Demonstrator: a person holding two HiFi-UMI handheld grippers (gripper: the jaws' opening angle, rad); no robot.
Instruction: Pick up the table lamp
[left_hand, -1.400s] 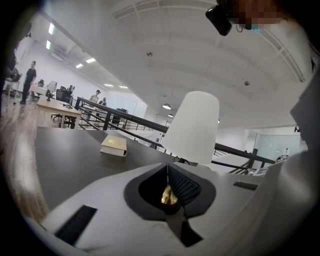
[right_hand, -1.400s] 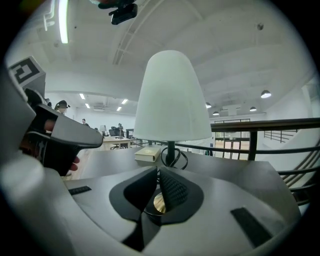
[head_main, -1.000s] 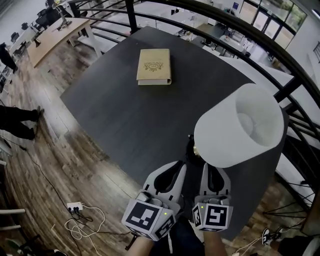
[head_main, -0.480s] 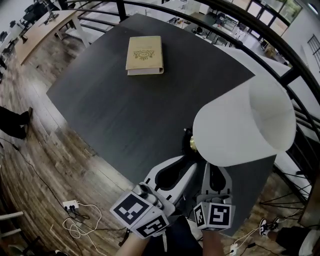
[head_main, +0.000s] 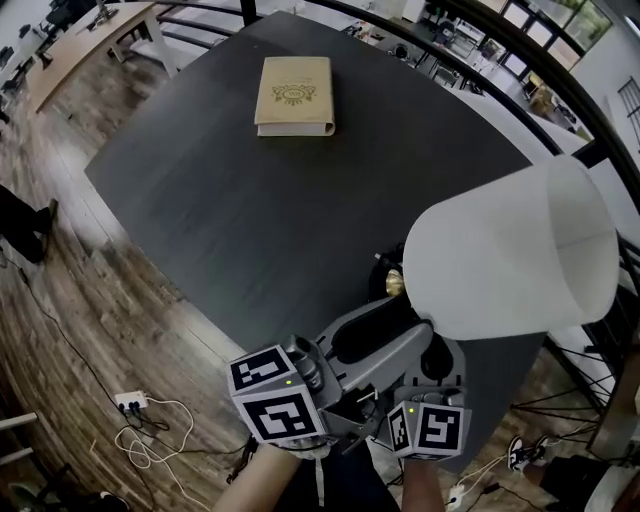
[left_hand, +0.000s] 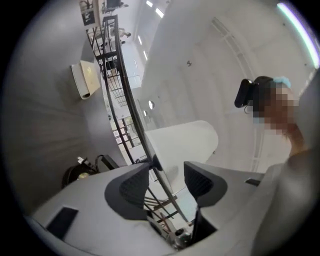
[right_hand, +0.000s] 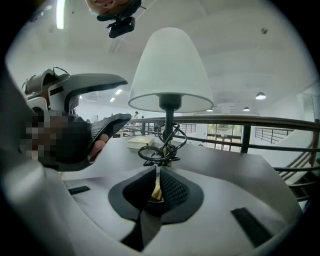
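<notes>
Right gripper view, gripper clamping lamp (hidden overhead)

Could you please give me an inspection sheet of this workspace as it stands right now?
Surface: dark table, matte top.
Job's things: lamp with a white shade, gripped low on its stem.
Clutter: tan book lying flat on the far part of the table.
Grippers: right tool shut on the lamp's stem; left tool open, its jaws have just been opening, nothing between them.
Cables: the lamp's cord bundled round the stem; power strip and white cable on the floor.
Surroundings: wood floor, black railing behind the table.
</notes>
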